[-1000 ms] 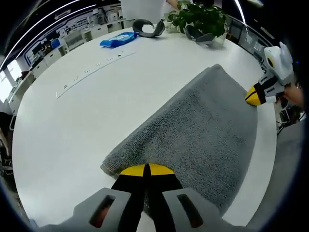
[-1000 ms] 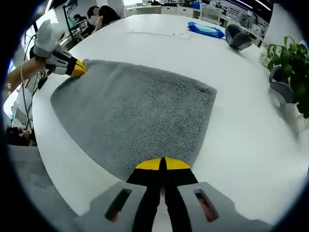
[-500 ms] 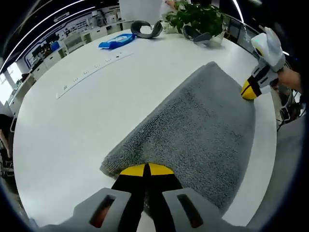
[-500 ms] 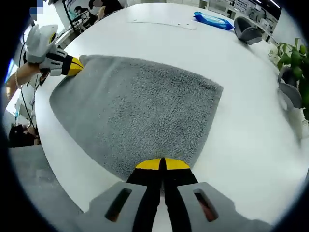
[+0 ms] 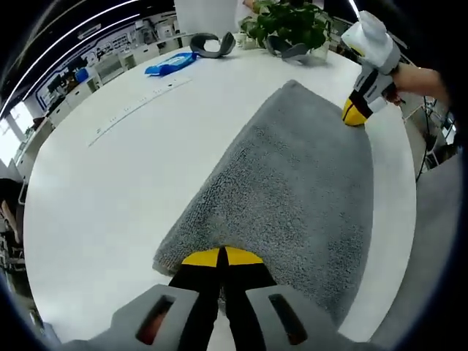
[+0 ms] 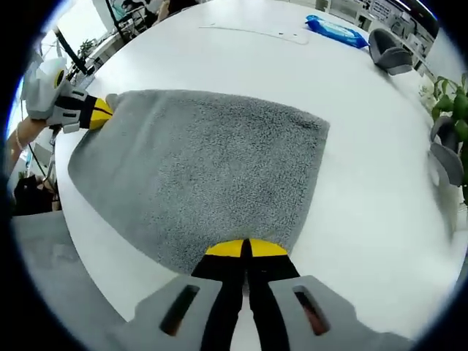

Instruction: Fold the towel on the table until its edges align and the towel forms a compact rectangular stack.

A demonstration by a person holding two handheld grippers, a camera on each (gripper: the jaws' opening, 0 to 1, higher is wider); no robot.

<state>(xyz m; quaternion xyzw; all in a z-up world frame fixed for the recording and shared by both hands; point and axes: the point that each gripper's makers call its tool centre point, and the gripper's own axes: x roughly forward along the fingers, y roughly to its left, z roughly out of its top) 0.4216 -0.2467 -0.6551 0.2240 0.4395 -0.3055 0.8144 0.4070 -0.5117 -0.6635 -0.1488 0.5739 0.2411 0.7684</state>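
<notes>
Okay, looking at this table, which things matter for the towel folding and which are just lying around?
Part of the job:
grey towel
left gripper, shut on a towel corner
right gripper, shut on another corner
white table

Just lying about:
blue packet
potted plant
grey curved objects

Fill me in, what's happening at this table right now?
A person with a handheld gripper in each hand is folding a grey towel on a white table. The left gripper is shut on one corner of the towel, and the right gripper is shut on another. The towel lies mostly flat between them. A blue packet and a potted plant sit at the far side.
</notes>
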